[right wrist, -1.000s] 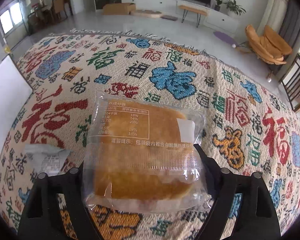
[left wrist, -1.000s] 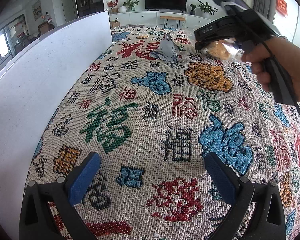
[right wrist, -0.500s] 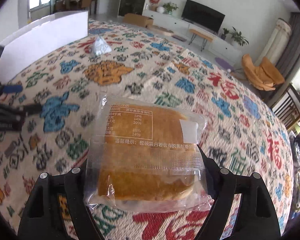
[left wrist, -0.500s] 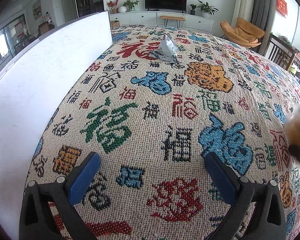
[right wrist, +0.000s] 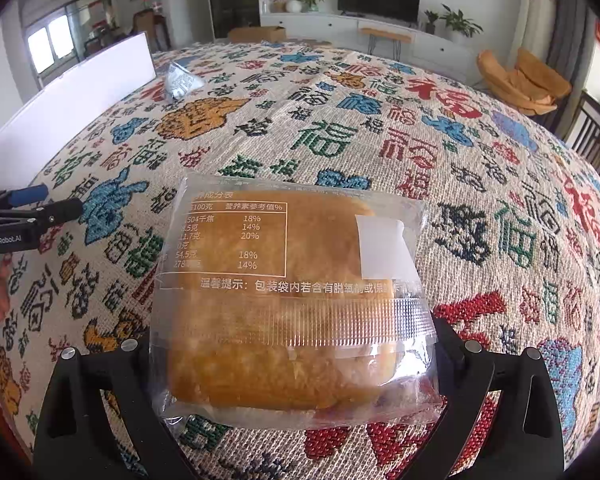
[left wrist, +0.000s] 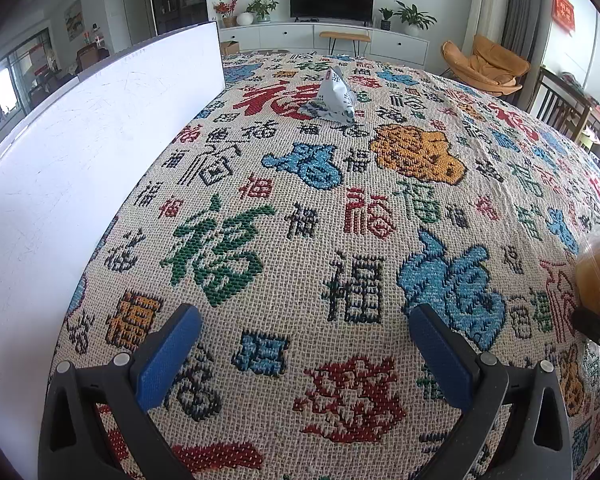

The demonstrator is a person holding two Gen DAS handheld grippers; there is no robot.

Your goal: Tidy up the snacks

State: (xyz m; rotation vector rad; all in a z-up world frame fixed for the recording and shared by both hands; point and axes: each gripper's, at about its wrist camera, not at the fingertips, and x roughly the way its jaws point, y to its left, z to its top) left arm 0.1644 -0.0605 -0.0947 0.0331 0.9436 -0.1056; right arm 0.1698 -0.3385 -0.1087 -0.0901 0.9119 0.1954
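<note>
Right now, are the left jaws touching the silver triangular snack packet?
Apart. The left wrist view shows the left gripper open, with patterned cloth between it and the packet.

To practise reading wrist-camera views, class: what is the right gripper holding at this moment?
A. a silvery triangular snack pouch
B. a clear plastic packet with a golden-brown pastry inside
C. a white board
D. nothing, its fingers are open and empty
B: in the right wrist view the clear plastic packet with the golden-brown pastry sits clamped in the right gripper, while the silvery triangular snack pouch lies far off on the patterned cloth.
</note>
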